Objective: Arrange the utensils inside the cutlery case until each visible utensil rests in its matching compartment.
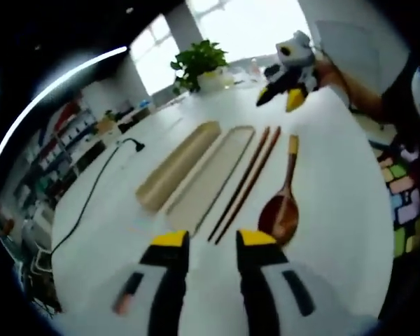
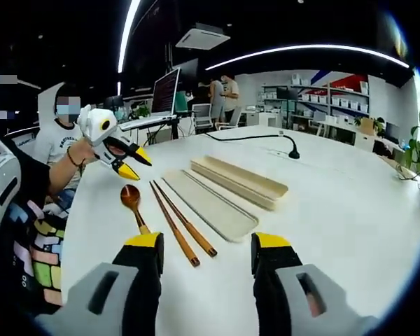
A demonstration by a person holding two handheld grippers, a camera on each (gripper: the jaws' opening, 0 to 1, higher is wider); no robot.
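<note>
Both grippers, left [image 1: 214, 239] and right [image 2: 207, 245], hovered w/ fingers apart, holding nothing. Chopsticks [image 1: 245, 183] and spoon [image 1: 281, 206] lay on surface [image 1: 322, 161] beside the case tray [image 1: 213, 176], lid [image 1: 176, 166] just past it. Nothing stowed yet.

potted plant [image 1: 199, 61], black cable [image 1: 91, 196] — monitor [image 2: 165, 91]

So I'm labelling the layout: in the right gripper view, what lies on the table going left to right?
Wooden spoon → chopsticks → flat case lid → cutlery case tray.
</note>
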